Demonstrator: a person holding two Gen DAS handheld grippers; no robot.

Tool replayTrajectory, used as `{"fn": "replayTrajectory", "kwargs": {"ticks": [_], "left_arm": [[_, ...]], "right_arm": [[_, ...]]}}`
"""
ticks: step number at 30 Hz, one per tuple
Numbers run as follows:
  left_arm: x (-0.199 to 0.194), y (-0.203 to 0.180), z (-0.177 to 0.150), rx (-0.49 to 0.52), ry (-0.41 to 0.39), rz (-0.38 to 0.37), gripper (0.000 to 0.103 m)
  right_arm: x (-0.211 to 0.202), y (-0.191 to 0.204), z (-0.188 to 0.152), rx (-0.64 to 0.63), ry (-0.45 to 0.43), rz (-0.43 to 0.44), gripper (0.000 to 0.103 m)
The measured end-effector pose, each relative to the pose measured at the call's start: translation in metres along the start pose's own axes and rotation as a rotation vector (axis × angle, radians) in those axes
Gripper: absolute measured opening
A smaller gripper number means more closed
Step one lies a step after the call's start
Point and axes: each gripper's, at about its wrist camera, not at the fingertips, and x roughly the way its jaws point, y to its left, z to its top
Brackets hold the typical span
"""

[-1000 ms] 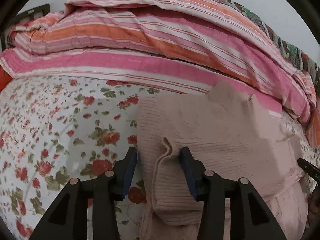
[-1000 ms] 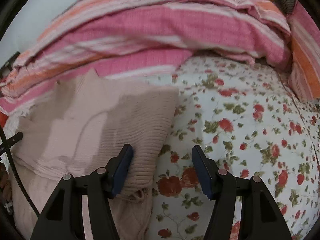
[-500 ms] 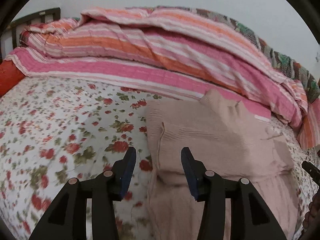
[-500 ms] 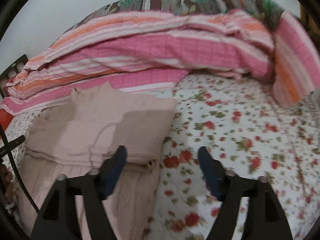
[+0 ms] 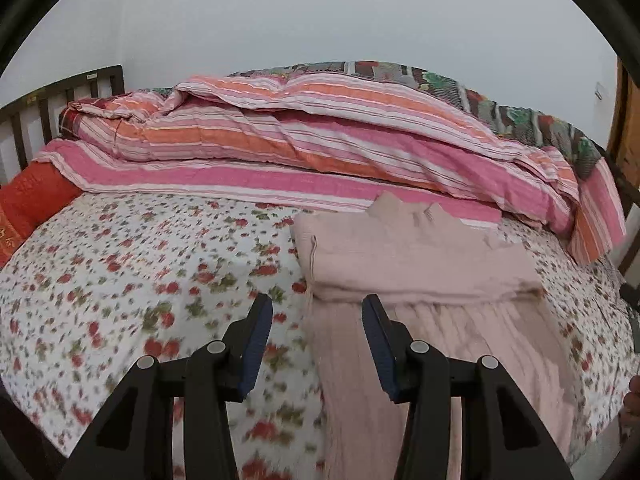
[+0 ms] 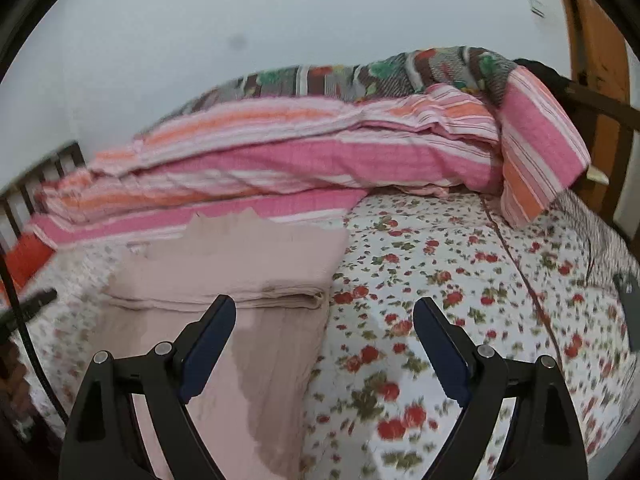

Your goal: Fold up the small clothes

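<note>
— Lying on the white floral bedsheet (image 5: 132, 280), the pale pink ribbed knit sweater (image 5: 416, 256) is seen with sleeves folded across its chest, presumably so the hem can be brought up next.

— And the tongs?

— Both are held released above it: the left gripper (image 5: 317, 346) over its left edge, the right gripper (image 6: 325, 350) over its right edge (nothing is grasped). No writing can be read.

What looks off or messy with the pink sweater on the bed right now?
Only the pink sweater is half done: its upper part is folded over, and the lower part lies flat toward the open tools. Its collar looks bumpy near the striped quilt. No damage visible.
</note>
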Motion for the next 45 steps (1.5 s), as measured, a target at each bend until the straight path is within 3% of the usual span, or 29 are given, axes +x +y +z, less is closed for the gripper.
{"fn": "replayTrajectory", "kwargs": {"ticks": [6, 14, 18, 22, 27, 33, 45], "left_arm": [[-0.031, 0.008, -0.021, -0.043, 0.032, -0.046, 0.045], [-0.046, 0.009, -0.067, -0.037, 0.080, -0.059, 0.045], [-0.042, 0.014, -0.093, -0.066, 0.118, -0.065, 0.045], [-0.029, 0.015, -0.118, -0.074, 0.185, -0.068, 0.045], [-0.019, 0.014, -0.144, -0.074, 0.234, -0.116, 0.045], [-0.008, 0.006, -0.158, -0.059, 0.261, -0.153, 0.045], [0.007, 0.003, -0.158, -0.075, 0.243, -0.163, 0.028]], "right_arm": [[-0.033, -0.007, -0.014, 0.050, 0.057, 0.012, 0.089], [-0.050, -0.006, -0.069, 0.011, 0.073, -0.017, 0.087], [-0.039, -0.013, -0.097, 0.036, 0.145, 0.004, 0.075], [-0.028, -0.011, -0.127, 0.020, 0.221, 0.042, 0.052], [-0.018, -0.002, -0.154, -0.021, 0.283, 0.055, 0.041], [-0.012, 0.008, -0.175, -0.034, 0.305, 0.070, 0.041], [0.005, 0.013, -0.184, -0.022, 0.321, 0.082, 0.034]]}}
